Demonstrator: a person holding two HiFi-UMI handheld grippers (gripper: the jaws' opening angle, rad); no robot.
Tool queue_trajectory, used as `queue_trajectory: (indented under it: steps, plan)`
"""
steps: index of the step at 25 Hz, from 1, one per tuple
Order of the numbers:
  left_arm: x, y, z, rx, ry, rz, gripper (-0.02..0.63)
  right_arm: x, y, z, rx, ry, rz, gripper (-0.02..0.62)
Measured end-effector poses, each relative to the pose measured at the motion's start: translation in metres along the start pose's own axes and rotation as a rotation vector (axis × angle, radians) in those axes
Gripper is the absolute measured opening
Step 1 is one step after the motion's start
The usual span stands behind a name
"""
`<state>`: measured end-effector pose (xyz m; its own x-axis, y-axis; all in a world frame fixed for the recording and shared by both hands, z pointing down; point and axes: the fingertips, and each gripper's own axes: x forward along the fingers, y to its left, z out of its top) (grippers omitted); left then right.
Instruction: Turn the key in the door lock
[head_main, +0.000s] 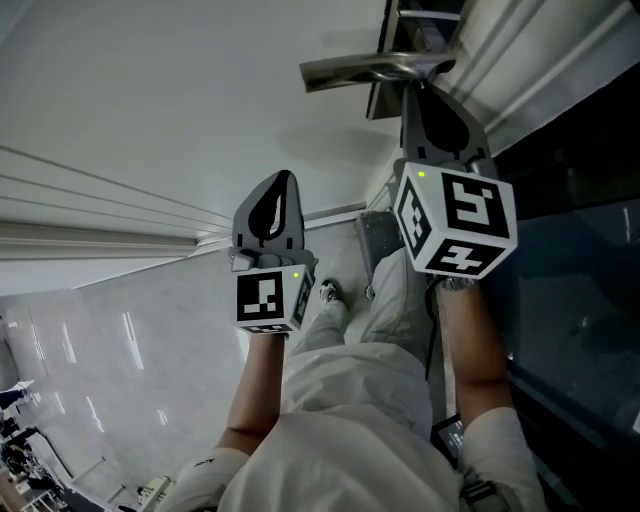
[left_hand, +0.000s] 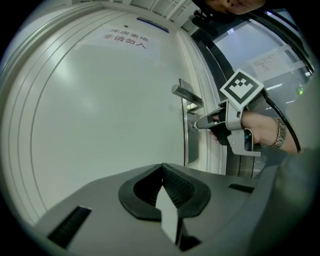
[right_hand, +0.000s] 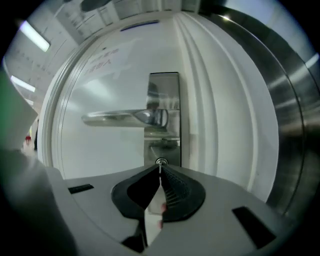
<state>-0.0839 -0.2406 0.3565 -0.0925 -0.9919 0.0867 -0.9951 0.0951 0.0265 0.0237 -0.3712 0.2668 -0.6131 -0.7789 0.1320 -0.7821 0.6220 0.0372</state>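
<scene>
The right claw (right_hand: 160, 170) is pinching the thin key (right_hand: 160, 165), which is sitting in the lock (right_hand: 161, 161) just below the handle (right_hand: 125, 118) on the door (right_hand: 100, 150). The claw's tips are nearly touching the keyhole. The left claw (left_hand: 162, 168) is hanging clenched and empty, well left of the lock.

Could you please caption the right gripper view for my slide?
Right tool gripping the key in the lock below the door handle.

Grey right gripper (right_hand: 160, 168), black-and-white marker cube (head_main: 455, 222), pale trousers (head_main: 345, 400)
</scene>
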Motion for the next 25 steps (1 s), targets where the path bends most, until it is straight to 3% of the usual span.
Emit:
queue_trajectory:
  steps: [4,8,14,16,25]
  plan:
    - [-0.002,0.002,-0.002,0.002,0.004,0.001,0.008,0.0,-0.005,-0.003,0.404,0.017,0.104,0.014]
    - [-0.001,0.002,-0.007,0.01,0.014,-0.002,0.008,0.003,-0.006,-0.004,0.671,0.016,0.199,0.014]
    - [-0.002,0.0,-0.008,0.007,0.008,-0.007,0.008,0.001,-0.012,-0.013,1.109,0.024,0.207,0.014]
    - [-0.003,-0.001,-0.009,0.007,0.01,-0.007,0.008,0.001,-0.011,-0.012,1.209,0.012,0.234,0.014]
    - [-0.006,0.006,-0.013,0.018,0.022,0.007,0.008,0.003,-0.012,-0.014,1.457,-0.004,0.282,0.014]
